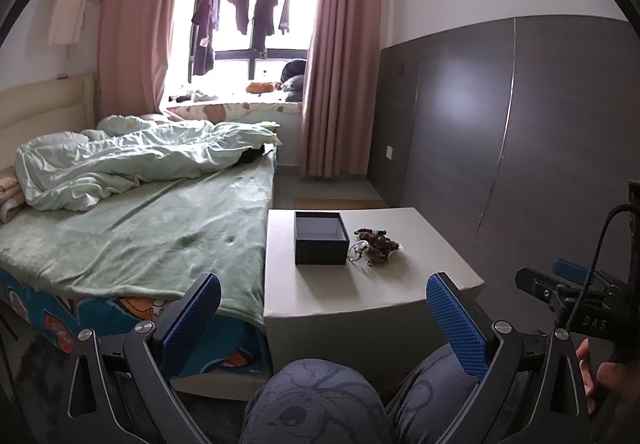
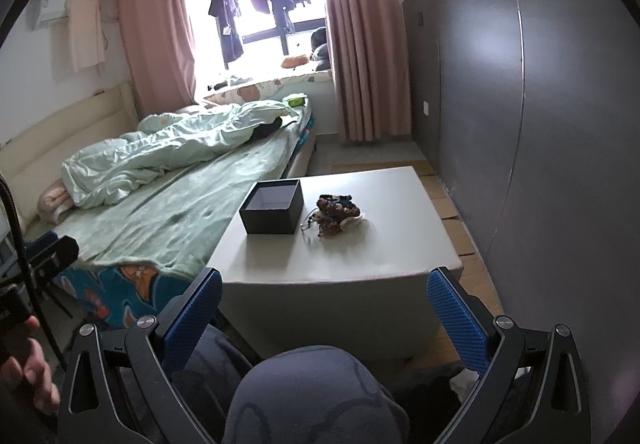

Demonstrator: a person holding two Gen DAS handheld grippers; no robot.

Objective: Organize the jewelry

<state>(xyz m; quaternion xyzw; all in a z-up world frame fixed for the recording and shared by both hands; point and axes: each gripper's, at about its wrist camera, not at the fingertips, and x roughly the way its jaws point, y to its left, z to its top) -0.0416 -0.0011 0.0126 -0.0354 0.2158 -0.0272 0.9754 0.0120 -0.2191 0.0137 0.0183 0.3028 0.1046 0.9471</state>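
A bedroom with pink curtains and a green-covered bed beside a low white table. On the table sits a dark open box — its pale inside shows nothing in it — and just beside it, to the right, a heap of beaded jewelry. The left tool and right tool hang released, well short of the table, above the person's knees.

One box, one jewelry pile, one table.
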